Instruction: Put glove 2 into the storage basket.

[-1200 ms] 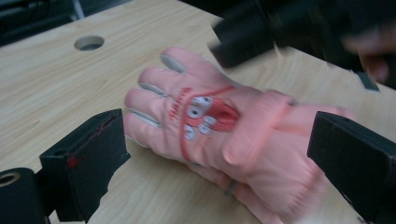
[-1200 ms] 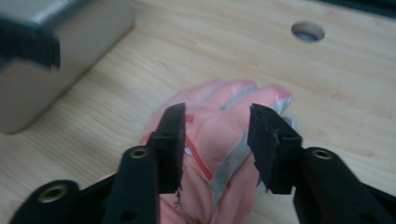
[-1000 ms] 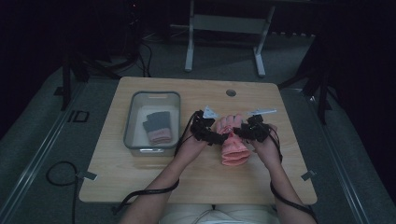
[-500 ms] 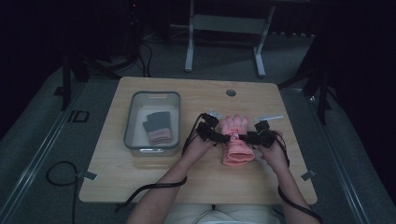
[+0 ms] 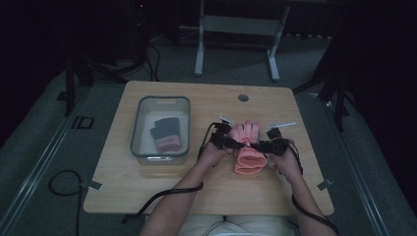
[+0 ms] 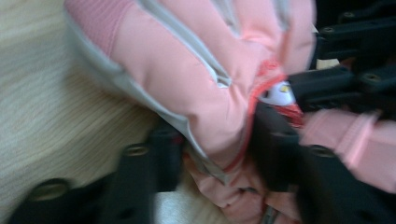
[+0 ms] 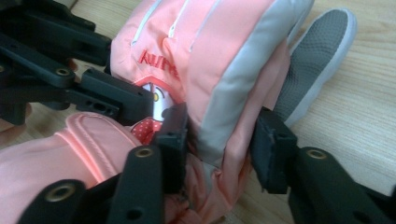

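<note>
A pink padded glove [image 5: 247, 156] with grey trim and a grey grippy palm [image 7: 317, 56] lies on the wooden table [image 5: 147, 191], fingers pointing away from the person. My left gripper [image 5: 235, 143] comes at its middle from the left. In the left gripper view the jaws [image 6: 217, 147] have just been closing and now pinch the pink fabric [image 6: 187, 70]. My right gripper [image 5: 261, 145] comes from the right; its jaws [image 7: 222, 144] have also just been closing and squeeze the glove's grey-edged side [image 7: 219, 51]. The two grippers' tips nearly meet over a small cartoon patch [image 7: 152, 100].
A clear plastic bin [image 5: 160, 101] stands on the left of the table and holds a grey and pink glove [image 5: 167, 133]. A round cable hole [image 5: 243, 98] sits near the far edge. Cables trail from both grippers toward the person. A metal frame [image 5: 236, 24] stands beyond the table.
Both hands have come down and drawn together, bringing the glove onto the table. The left gripper's jaws have closed on the glove's middle.
</note>
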{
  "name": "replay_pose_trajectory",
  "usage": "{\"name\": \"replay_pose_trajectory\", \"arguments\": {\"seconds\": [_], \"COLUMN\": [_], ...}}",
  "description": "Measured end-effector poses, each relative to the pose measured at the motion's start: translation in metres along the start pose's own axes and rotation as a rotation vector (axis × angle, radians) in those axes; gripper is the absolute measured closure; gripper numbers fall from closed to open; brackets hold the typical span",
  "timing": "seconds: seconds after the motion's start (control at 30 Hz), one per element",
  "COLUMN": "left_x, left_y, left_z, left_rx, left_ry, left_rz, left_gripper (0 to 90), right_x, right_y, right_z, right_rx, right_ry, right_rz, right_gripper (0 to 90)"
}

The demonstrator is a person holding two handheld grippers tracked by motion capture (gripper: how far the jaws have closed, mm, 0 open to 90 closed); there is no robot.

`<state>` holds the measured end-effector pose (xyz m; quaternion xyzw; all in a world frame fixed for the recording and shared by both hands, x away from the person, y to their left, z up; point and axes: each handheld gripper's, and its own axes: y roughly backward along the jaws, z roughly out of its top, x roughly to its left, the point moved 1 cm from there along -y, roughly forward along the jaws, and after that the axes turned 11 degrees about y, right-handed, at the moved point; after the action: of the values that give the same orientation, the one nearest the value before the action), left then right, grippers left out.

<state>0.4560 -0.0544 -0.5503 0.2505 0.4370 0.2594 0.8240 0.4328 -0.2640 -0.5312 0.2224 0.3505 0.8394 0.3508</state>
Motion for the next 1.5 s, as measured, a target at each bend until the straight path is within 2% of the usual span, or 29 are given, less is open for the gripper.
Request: {"name": "replay_pose_trajectory", "arguments": {"seconds": [0.03, 0.07, 0.13, 0.27, 0.43, 0.63, 0.8, 0.93, 1.0, 1.17, 1.2, 1.23, 1.5], "left_x": [-0.009, -0.012, -0.018, -0.026, -0.036, -0.051, -0.059, -0.062, -0.062, -0.061, -0.061, -0.059, -0.045], "left_y": [0.003, 0.004, 0.006, 0.011, 0.023, 0.046, 0.068, 0.085, 0.093, 0.116, 0.116, 0.124, 0.157], "left_z": [0.001, 0.001, 0.002, 0.003, 0.005, 0.012, 0.019, 0.023, 0.025, 0.027, 0.027, 0.028, 0.028], "left_rx": [0.005, 0.008, 0.009, 0.0, -0.03, -0.082, -0.117, -0.14, -0.15, -0.182, -0.182, -0.195, -0.233], "left_ry": [-0.05, -0.061, -0.084, -0.097, -0.111, -0.149, -0.156, -0.161, -0.148, -0.147, -0.147, -0.149, -0.113], "left_rz": [0.044, 0.06, 0.076, 0.077, 0.077, 0.086, 0.087, 0.097, 0.104, 0.129, 0.129, 0.14, 0.169], "left_gripper": [65.3, 70.1, 72.0, 73.2, 74.2, 74.2, 74.3, 74.2, 74.2, 74.2, 74.2, 74.2, 74.3], "right_x": [0.001, 0.003, 0.004, 0.001, 0.005, 0.013, 0.022, 0.03, 0.034, 0.045, 0.045, 0.047, 0.069], "right_y": [0.001, 0.003, 0.004, 0.011, 0.022, 0.039, 0.052, 0.058, 0.06, 0.06, 0.06, 0.06, 0.049], "right_z": [0.0, 0.001, 0.0, -0.004, 0.0, 0.014, 0.033, 0.047, 0.054, 0.073, 0.073, 0.077, 0.111], "right_rx": [0.0, -0.009, -0.02, -0.057, -0.088, -0.141, -0.172, -0.193, -0.204, -0.219, -0.219, -0.221, -0.234], "right_ry": [0.005, 0.008, -0.002, -0.016, 0.002, 0.031, 0.071, 0.093, 0.1, 0.126, 0.126, 0.132, 0.181], "right_rz": [-0.004, -0.013, -0.007, 0.015, 0.016, 0.011, 0.0, 0.002, 0.005, 0.015, 0.015, 0.016, 0.048], "right_gripper": [63.7, 65.6, 66.6, 67.5, 68.0, 68.2, 68.2, 68.2, 68.2, 68.2, 68.2, 68.2, 68.3]}}
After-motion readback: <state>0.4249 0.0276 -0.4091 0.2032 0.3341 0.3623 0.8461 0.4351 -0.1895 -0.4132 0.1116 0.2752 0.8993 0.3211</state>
